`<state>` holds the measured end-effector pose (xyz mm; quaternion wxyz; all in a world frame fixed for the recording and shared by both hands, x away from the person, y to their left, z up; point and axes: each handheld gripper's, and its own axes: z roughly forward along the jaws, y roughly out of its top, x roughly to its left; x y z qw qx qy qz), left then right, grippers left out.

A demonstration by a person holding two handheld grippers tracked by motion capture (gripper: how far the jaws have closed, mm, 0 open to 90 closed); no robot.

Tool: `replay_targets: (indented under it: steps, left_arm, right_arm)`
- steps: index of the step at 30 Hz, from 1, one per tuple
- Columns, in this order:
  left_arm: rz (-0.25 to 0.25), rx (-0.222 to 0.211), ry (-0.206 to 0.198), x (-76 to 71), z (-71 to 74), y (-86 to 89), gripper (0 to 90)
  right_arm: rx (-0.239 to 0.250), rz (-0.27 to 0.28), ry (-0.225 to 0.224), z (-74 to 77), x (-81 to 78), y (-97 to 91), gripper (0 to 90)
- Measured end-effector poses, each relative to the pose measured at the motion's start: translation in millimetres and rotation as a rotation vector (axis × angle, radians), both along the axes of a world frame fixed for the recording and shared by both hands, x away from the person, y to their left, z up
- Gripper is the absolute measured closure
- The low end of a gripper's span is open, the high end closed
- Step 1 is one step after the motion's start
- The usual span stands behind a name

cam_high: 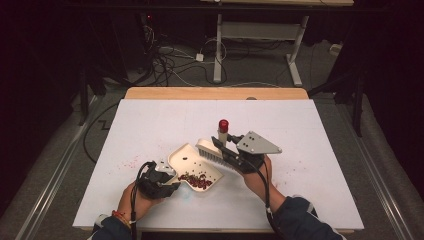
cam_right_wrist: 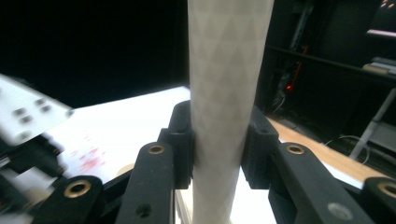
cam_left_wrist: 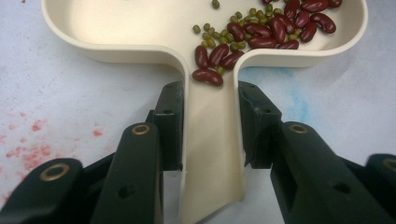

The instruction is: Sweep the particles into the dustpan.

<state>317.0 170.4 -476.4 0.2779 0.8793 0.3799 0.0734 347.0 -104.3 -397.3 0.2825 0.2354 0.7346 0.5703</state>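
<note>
White bench (cam_high: 310,150) under dim light, dark floor and cables beyond. Landmark: cream dustpan (cam_high: 192,162), lying flat at bench centre.

Left fingers (cam_left_wrist: 211,123): clenched on the dustpan handle (cam_left_wrist: 210,154), one pad on each side wall. Handle axis in line with the fingers, pointing back toward the left hand (cam_high: 150,192). Pan mouth facing away from that hand.

Beans (cam_high: 196,181): red and small green, heaped at the near wall of the dustpan, a few spilling into the handle channel, as the left gripper view shows. One dark speck deeper in the pan. Red stains on the bench to the left of the dustpan.

Right fingers (cam_right_wrist: 218,140): clenched on the white brush handle (cam_right_wrist: 226,93), handle upright between the pads in the right gripper view. Brush head (cam_high: 212,152) raised over the far right edge of the dustpan, bristles downward, long axis lying across the pan mouth. Right hand (cam_high: 257,172) just right of the dustpan.

Red-capped bottle (cam_high: 223,129) upright just behind the dustpan, close to the brush head.

Deciding relation for the next stroke: brush above the open side of the dustpan, beans at the opposite closed end by the handle. Probable risk: contact with the bottle on any backward swing.
</note>
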Motion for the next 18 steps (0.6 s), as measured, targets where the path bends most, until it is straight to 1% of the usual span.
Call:
replay_targets:
  steps: [1, 3, 6, 7, 8, 10, 13, 14, 15, 17, 18]
  left_arm:
    - [0.002, -0.002, 0.001, 0.3, -0.2, -0.1, 63.4]
    - [0.004, -0.002, 0.000, 0.0, -0.2, -0.6, 63.4]
    - [0.009, -0.008, -0.001, -0.7, -0.7, -0.5, 63.4]
    - [0.011, -0.009, -0.001, -0.7, -1.1, -0.7, 63.4]
    - [0.006, -0.007, 0.000, -0.6, -1.2, -0.4, 63.4]
    - [0.009, -0.013, 0.002, -0.3, -1.7, -0.5, 63.4]
    - [0.015, -0.016, -0.002, -0.5, -1.3, -1.3, 63.4]
    - [0.015, -0.015, -0.003, -0.4, -1.1, -1.5, 63.4]
    - [0.016, -0.015, -0.004, -0.3, -1.0, -1.7, 63.4]
    - [0.020, -0.020, -0.006, 0.0, -0.5, -1.6, 63.4]
    - [0.019, -0.019, -0.006, 0.6, -0.4, -1.6, 63.4]
  right_arm:
    - [0.002, -0.003, -0.010, -1.8, 4.3, 4.4, 70.0]
    - [0.011, -0.007, -0.002, -5.6, 10.9, 14.1, 70.1]
    - [-0.004, 0.007, 0.004, -11.1, 14.4, 26.5, 70.1]
    - [-0.020, 0.015, 0.008, -13.4, 14.5, 31.2, 70.1]
    - [-0.028, 0.018, 0.011, -14.4, 14.5, 32.6, 70.1]
    - [-0.027, 0.016, 0.014, -15.6, 14.5, 34.0, 70.0]
    - [-0.027, 0.027, 0.023, -17.8, 14.3, 36.7, 70.1]
    - [-0.029, 0.035, 0.015, -18.2, 14.2, 38.0, 70.1]
    - [-0.030, 0.035, 0.020, -18.5, 13.0, 39.3, 70.1]
    - [-0.020, 0.045, 0.029, -19.6, 10.6, 41.1, 70.0]
    - [0.002, 0.061, 0.050, -20.9, 7.3, 42.4, 69.8]
